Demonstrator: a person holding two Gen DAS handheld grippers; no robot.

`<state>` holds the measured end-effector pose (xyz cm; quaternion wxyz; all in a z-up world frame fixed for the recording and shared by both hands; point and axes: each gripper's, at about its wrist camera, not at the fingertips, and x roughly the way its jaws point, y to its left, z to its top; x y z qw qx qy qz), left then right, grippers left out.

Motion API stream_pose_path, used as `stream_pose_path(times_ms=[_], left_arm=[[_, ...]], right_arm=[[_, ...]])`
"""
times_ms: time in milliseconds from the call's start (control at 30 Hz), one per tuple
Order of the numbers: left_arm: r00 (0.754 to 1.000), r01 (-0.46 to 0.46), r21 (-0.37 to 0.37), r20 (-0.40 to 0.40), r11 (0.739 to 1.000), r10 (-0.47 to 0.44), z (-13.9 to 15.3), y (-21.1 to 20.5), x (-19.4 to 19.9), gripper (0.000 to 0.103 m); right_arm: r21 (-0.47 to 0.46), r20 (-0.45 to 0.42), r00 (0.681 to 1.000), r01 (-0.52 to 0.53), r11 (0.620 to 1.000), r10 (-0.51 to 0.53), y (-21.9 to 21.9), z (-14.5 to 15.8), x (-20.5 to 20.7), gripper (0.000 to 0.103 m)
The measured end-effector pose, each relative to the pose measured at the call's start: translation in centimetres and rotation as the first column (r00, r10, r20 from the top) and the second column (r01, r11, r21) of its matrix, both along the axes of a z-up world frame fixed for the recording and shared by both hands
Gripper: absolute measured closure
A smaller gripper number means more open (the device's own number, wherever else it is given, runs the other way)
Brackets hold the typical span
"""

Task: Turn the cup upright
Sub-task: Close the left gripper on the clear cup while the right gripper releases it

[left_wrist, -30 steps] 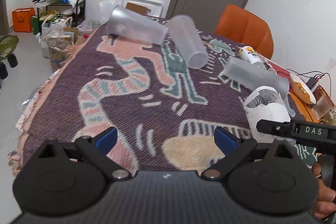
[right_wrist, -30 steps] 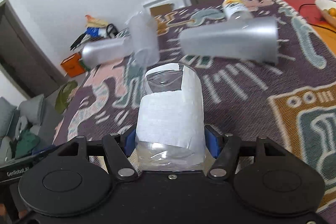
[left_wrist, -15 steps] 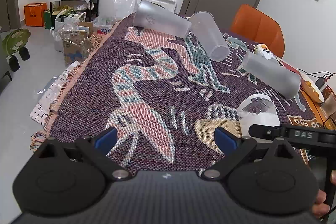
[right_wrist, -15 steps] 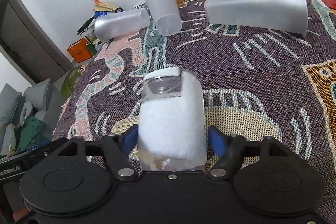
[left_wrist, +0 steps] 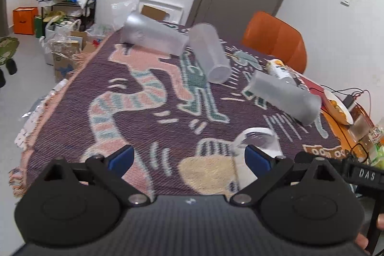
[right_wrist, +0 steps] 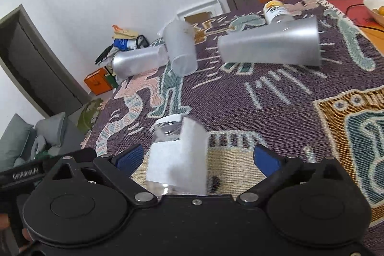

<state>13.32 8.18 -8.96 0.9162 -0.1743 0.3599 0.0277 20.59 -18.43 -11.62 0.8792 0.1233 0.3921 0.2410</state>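
Clear plastic, wrapped in white paper, the cup [right_wrist: 176, 156] stands upright on my patterned tablecloth [right_wrist: 276, 97], between the spread fingers of my right gripper [right_wrist: 199, 158], neither pad touching it. My left gripper [left_wrist: 189, 157] is spread wide too, holding nothing, the cup at its two o'clock. Three frosted tumblers [right_wrist: 270, 44] lie on their sides around twelve.

- clear cup [right_wrist: 176, 155] wrapped in a white paper label; standing upright, open mouth up, on the patterned cloth over the table [right_wrist: 276, 97]
- in the left wrist view, only its rim and upper wall [left_wrist: 258, 140] show
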Motion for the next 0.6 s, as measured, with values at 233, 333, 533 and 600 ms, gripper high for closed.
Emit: stream_pose_path(times_ms=[233, 333, 533, 600], left_arm=[[0.997, 0.058, -0.004, -0.05, 0.998, -0.058, 0.2, -2.4, 3.0, 0.007], [0.993, 0.082, -0.005, -0.083, 0.997, -0.082, -0.2, -3.5, 4.4, 0.007], [0.982, 0.138, 0.003, -0.129, 0.99, -0.137, -0.8, -6.0, 7.3, 0.008], [0.979, 0.146, 0.011, -0.144, 0.989, -0.143, -1.0, -6.7, 8.2, 0.008]], right_arm=[[0.033, 0.027, 0.999, 0.017, 0.999, -0.018, -2.9, -0.4, 0.2, 0.003], [0.049, 0.032, 0.999, 0.037, 0.998, -0.039, -4.4, -0.9, 0.4, 0.003], [0.091, -0.017, 0.994, 0.105, 0.99, -0.104, -7.6, -2.6, 1.6, 0.003], [0.097, -0.028, 0.993, 0.117, 0.988, -0.115, -8.3, -3.1, 2.0, 0.003]])
